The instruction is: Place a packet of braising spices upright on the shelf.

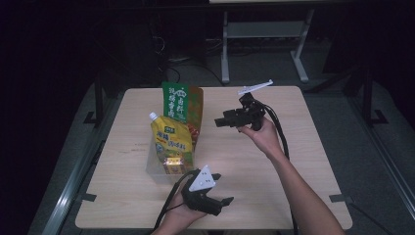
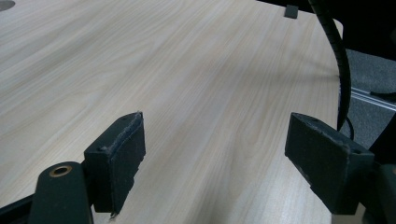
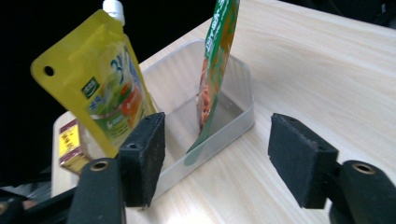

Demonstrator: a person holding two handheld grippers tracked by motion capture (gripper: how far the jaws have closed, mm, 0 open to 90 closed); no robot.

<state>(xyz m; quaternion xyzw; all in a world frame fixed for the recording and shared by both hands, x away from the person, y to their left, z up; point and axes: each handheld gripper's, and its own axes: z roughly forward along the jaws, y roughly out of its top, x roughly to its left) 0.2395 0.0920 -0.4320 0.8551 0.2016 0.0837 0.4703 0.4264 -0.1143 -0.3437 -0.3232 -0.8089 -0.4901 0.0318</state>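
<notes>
Right gripper (image 1: 221, 121) is up over the middle of the table (image 1: 274, 161) with its jaws apart and empty, just right of the clear tray (image 3: 243, 121). The green pouch (image 1: 182, 103) and the yellow spout pouch (image 1: 172, 142) are standing in that tray. Left gripper (image 1: 221, 205) sits low by the near edge, jaws spread, gripping nothing.

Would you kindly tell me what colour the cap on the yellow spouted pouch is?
White; the cap tops the yellow pouch, clearest in the right gripper view.
</notes>
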